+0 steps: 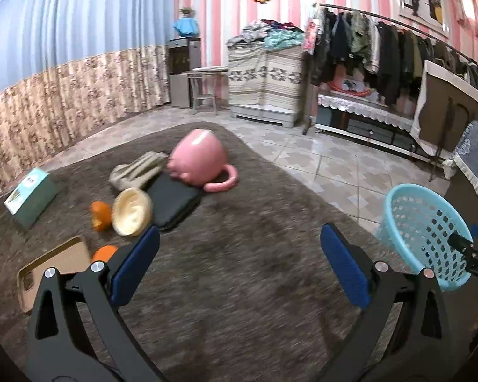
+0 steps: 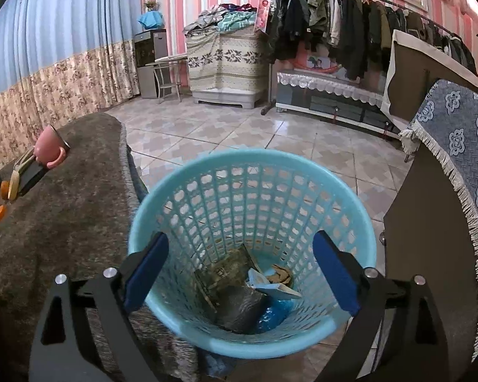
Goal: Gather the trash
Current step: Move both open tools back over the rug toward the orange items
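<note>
A light blue mesh basket stands by the table edge, with wrappers and scraps in its bottom; it also shows in the left wrist view. My right gripper is open and empty, right over the basket's mouth. My left gripper is open and empty above the brown table cover. Orange peel pieces and a pale peel cup lie to its left front.
On the table are a tipped pink mug, a black case, a folded beige cloth, a green tissue box and a tan phone case. A cloth-covered stand is right of the basket.
</note>
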A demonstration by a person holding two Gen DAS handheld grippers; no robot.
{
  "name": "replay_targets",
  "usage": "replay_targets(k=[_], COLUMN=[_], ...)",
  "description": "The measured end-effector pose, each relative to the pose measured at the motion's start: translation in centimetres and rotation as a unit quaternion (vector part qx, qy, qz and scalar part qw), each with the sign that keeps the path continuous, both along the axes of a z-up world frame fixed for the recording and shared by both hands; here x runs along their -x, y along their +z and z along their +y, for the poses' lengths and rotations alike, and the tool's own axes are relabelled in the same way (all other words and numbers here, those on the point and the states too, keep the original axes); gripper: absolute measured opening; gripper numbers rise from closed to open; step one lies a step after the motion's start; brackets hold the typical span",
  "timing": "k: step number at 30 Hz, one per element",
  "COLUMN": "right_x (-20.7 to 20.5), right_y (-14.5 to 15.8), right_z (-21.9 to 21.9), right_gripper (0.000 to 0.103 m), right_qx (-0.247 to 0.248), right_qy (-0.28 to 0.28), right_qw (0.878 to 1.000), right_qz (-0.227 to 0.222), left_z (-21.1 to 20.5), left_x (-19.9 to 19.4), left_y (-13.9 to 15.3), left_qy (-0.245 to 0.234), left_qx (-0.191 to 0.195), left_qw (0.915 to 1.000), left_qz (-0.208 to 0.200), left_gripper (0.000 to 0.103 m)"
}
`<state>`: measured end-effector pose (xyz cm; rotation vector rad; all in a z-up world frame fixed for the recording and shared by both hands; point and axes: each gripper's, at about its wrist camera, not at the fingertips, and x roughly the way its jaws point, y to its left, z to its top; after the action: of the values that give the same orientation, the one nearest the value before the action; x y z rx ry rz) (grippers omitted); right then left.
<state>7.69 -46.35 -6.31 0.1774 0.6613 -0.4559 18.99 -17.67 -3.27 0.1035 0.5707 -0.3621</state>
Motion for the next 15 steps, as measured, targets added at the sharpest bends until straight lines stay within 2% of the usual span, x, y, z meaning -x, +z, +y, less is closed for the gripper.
replay_targets(k=[7,15], right_x=[-1.1,-3.9], right_y=[0.6,0.5], right_z=[2.9,8.1], right_gripper=[0.092,0.092], right_qx=[0.003,0.02], right_qy=[0.024,0.079], right_qw=[1.0,0.997], right_qz=[-0.006,-0.002], left_z=[5.3,12.3], left_x=[0.7,0.2], left_y=[-0.2,-1.3], left_qy=[0.041,0.099], left_qx=[0.001,-0.002], left_qw=[0.9991,0.995], left_qz=[0.0,0.01], left_gripper=[0.097,0.097])
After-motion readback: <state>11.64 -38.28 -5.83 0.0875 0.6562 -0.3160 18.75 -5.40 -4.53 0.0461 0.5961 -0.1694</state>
